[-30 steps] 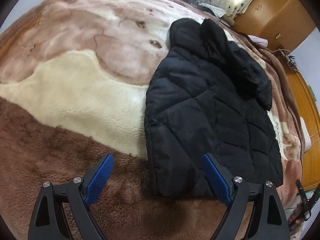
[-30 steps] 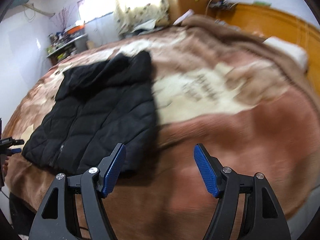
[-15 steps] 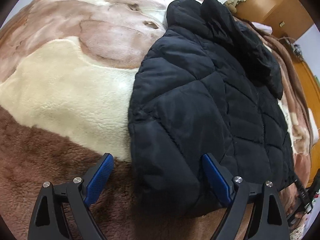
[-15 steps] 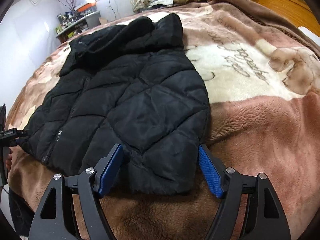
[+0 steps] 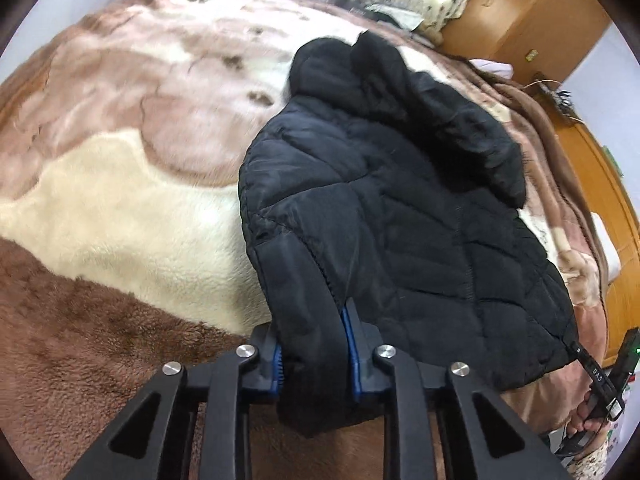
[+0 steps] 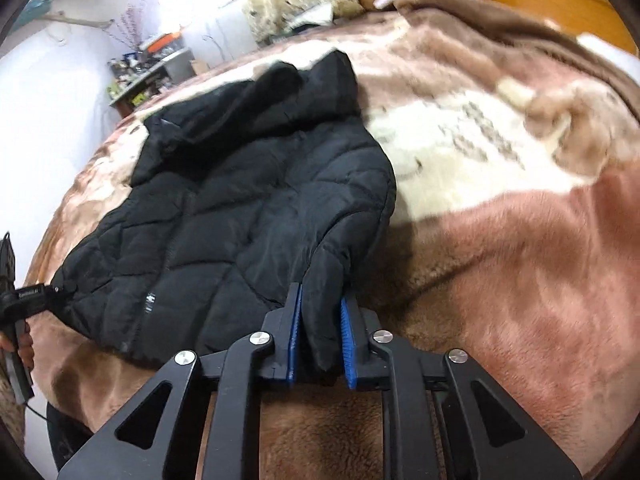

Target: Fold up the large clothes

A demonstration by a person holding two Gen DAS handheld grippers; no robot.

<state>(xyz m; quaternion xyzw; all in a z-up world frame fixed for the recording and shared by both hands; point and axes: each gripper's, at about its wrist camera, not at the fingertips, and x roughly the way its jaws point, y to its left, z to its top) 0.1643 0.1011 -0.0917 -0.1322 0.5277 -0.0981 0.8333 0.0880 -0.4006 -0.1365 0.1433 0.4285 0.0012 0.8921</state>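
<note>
Black jacket (image 5: 400, 208) on blanket (image 5: 120, 200); left tongs (image 5: 314, 354), right tongs (image 6: 320, 344) clamp hem corners.

Both wrist views look close along the bed, sharing the jacket (image 5: 400, 208).

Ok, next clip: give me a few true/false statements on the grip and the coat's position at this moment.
1. The left tongs are shut on the black jacket. True.
2. The right tongs hang open above the blanket. False: they are shut on a bunch of the jacket's hem.
3. The jacket's hood end lies at the side far from both tongs. True.
4. The jacket hangs wholly in the air. False: most of it lies on the blanket.
5. The blanket is plain white. False: it has brown, pink and cream patches.
</note>
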